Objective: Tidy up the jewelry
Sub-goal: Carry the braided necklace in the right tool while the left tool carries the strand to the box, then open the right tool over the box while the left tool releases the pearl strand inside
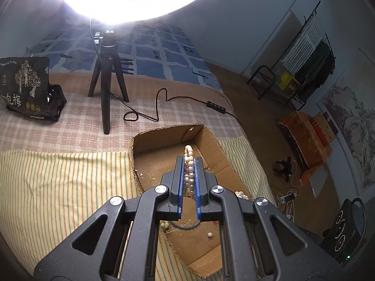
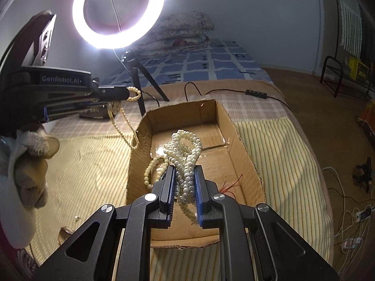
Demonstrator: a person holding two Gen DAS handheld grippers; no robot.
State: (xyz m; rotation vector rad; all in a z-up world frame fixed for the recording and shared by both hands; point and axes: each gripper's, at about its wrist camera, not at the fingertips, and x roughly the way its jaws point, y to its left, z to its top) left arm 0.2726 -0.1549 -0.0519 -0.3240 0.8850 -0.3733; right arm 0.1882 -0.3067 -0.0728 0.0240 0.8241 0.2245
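1. Your right gripper (image 2: pixel 184 180) is clamped, jaws nearly together, on a thick bundle of pearl strands (image 2: pixel 185 154). The bundle rises from between the blue pads and loops just above the floor of the cardboard box (image 2: pixel 230 126), toward its left wall.
2. Your left gripper (image 1: pixel 189 175) is likewise pinched shut on a pearl string (image 1: pixel 189 164), which sits between its pads and pokes out past the tips, over the middle of the box (image 1: pixel 164 138).
3. Only the right view shows your left gripper (image 2: pixel 127 93) from the side: it hangs above and just outside the box's left wall, with its pearl string (image 2: pixel 124 121) trailing down to touch that wall's top edge.
4. Only the left view shows loose pearls (image 1: pixel 241 194) on the box floor near the right wall, and a single bead (image 1: pixel 209 234) closer to you.
5. The box walls are low and ragged-edged; the far half of its floor lies bare.
6. Beyond the box's far wall stand the tripod (image 1: pixel 106 89) and ring light (image 2: pixel 118 11), with the cable (image 1: pixel 150 107) looping just behind the box.
7. A black bag (image 1: pixel 25 86) sits well left of the box, beyond the tripod.
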